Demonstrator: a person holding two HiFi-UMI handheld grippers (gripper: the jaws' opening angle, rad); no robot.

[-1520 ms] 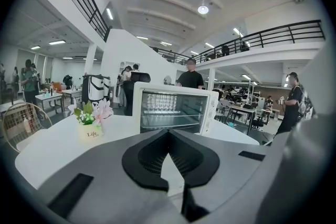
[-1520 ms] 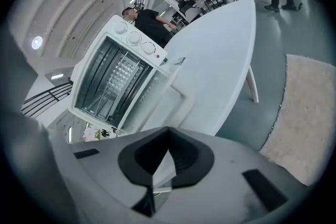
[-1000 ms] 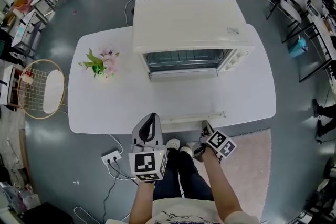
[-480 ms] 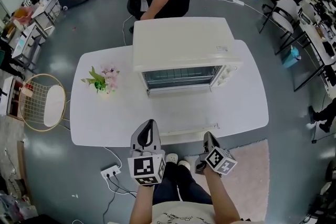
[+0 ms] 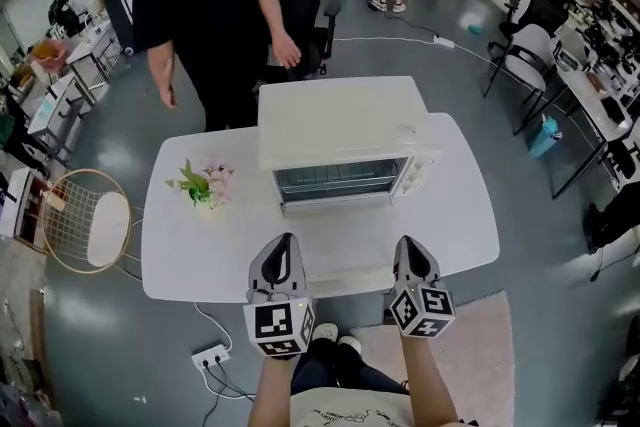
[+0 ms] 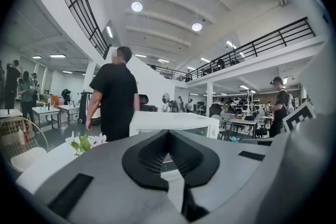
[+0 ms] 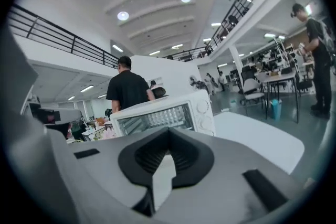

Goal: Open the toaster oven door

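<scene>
Toaster oven (image 5: 340, 120) door (image 5: 340, 179) shut, top label (image 5: 405, 128) unreadable; left gripper (image 5: 286, 241) and right gripper (image 5: 408, 242) closed, empty

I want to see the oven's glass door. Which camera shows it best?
The right gripper view: the toaster oven door faces it, large. The head view shows it small, from above; the left gripper view shows only a sliver.

Big open-plan office or lab hall. Grey floor (image 5: 560, 245), desks (image 5: 612, 110) and office chairs (image 5: 522, 55) along right edge of head view, people (image 5: 205, 5) standing at top. Gripper views: high ceiling, round lights (image 6: 136, 6), railed mezzanine (image 6: 273, 39).
</scene>
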